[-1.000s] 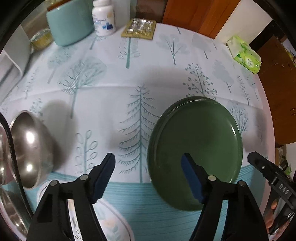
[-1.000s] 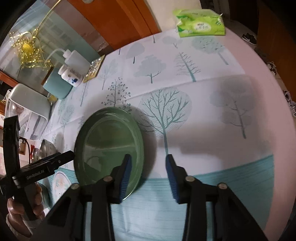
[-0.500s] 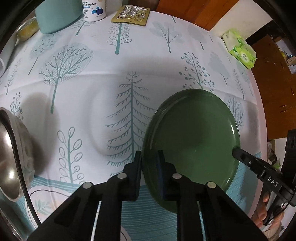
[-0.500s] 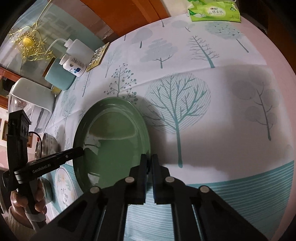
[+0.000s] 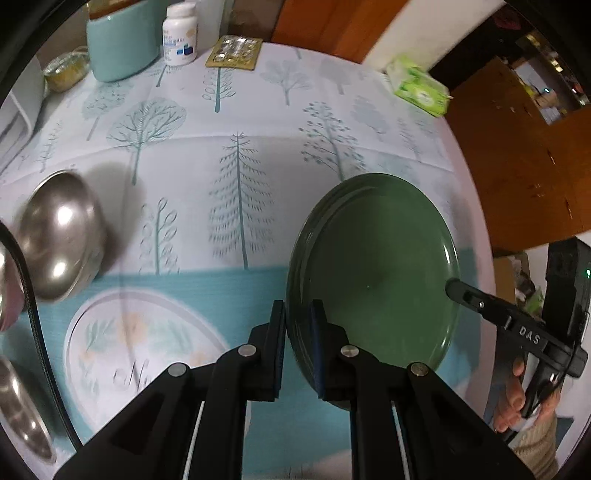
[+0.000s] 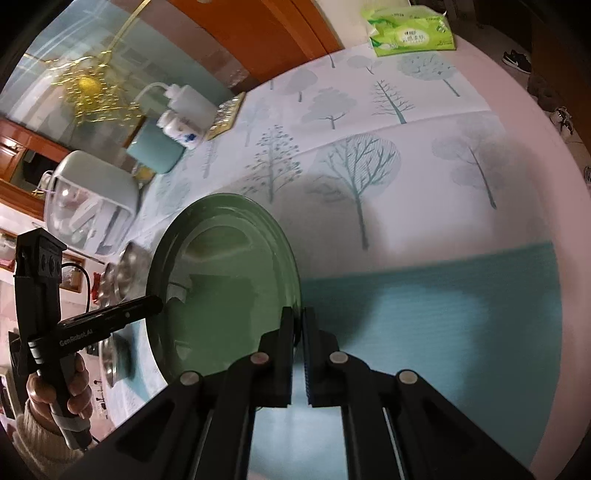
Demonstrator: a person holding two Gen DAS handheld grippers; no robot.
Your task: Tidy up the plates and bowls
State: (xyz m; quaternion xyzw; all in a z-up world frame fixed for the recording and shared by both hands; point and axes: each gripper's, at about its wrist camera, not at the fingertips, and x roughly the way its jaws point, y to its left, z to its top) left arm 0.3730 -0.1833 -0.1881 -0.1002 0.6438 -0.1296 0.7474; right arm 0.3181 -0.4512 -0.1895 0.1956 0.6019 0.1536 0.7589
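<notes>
A dark green plate (image 5: 376, 273), its rim looking layered, hangs tilted above the tree-print tablecloth (image 5: 236, 147). My left gripper (image 5: 298, 314) is shut on the plate's left rim. In the left wrist view the right gripper's fingertips (image 5: 452, 287) reach in at the opposite rim. The right wrist view has the same green plate (image 6: 221, 280), and my right gripper (image 6: 298, 321) is shut on its right rim. The left gripper's fingertips (image 6: 157, 303) meet the plate's left edge, with a hand and knitted sleeve (image 6: 55, 402) on the handle.
A steel bowl (image 5: 59, 236) lies on its side at the left, above a white flower-print plate (image 5: 140, 347) and another steel bowl (image 5: 22, 413). At the back stand a teal canister (image 5: 122, 40), pill bottle (image 5: 180, 35), blister pack (image 5: 234, 51) and green tissue pack (image 5: 419, 88).
Both grippers went from open to shut on opposite rims of the green plate. The plate then rose off the cloth and came toward the near table edge.
</notes>
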